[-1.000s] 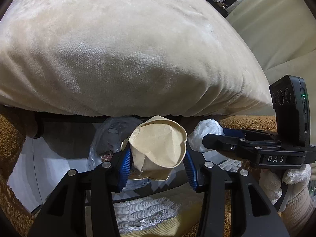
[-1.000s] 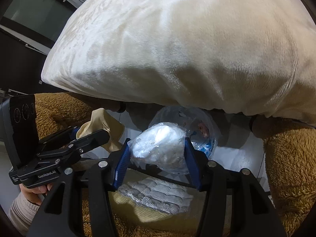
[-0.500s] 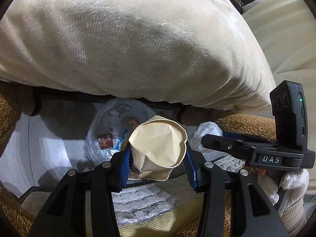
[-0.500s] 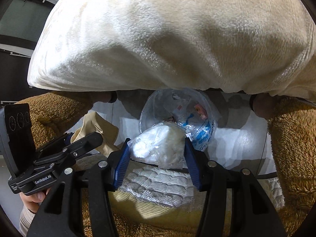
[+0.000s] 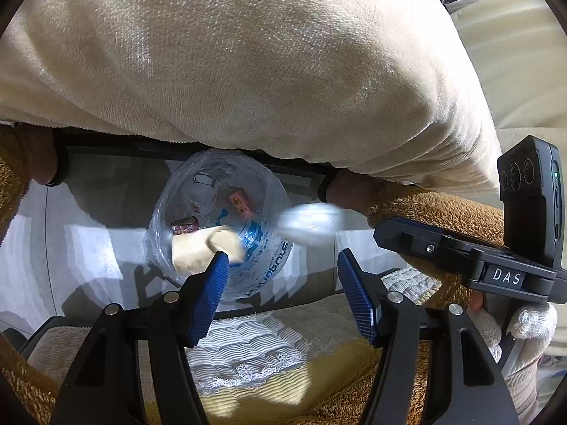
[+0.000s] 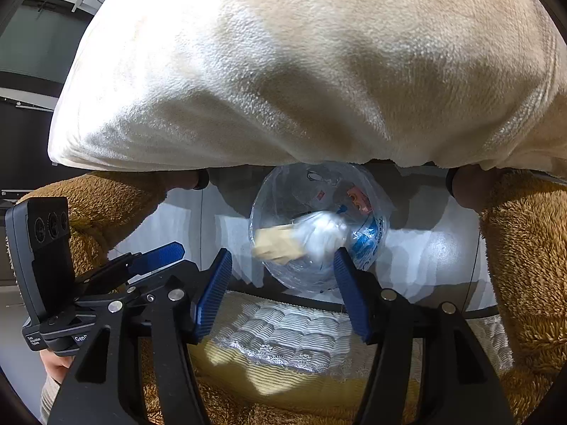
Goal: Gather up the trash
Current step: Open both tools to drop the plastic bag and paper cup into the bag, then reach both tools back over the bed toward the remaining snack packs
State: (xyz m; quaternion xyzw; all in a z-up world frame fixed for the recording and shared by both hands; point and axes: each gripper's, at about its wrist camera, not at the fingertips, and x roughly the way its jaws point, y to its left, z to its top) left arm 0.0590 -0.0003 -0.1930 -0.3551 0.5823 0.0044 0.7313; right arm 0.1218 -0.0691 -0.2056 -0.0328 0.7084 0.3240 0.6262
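**Crumpled paper and plastic released over the bin bag**

Tan paper cup [image 5: 207, 248], crushed and blurred, is seen at the centre of the left wrist view, just beyond the left gripper [image 5: 280, 283], over the mouth of the clear trash bag [image 5: 219, 233]. A white plastic wad [image 6: 319, 235] is seen in the middle of the right wrist view, off the tips of the right gripper [image 6: 281, 283] and over the same bag. The jaws of both grippers are opening, and nothing is pressed between either pair of pads.

A miss is judged possible: the bag mouth is narrow and sits close under the cream blanket [image 5: 248, 71] filling the upper frame, so light pieces could glance off the rim onto the pale floor [image 5: 88, 248]. The soft bag could also be tipped if it were struck by a finger.

Against the earlier frames, a clear change is noted: a second ago the cup was clamped in the left gripper and the wad in the right; both are now let go, and the bag is seen more fully.
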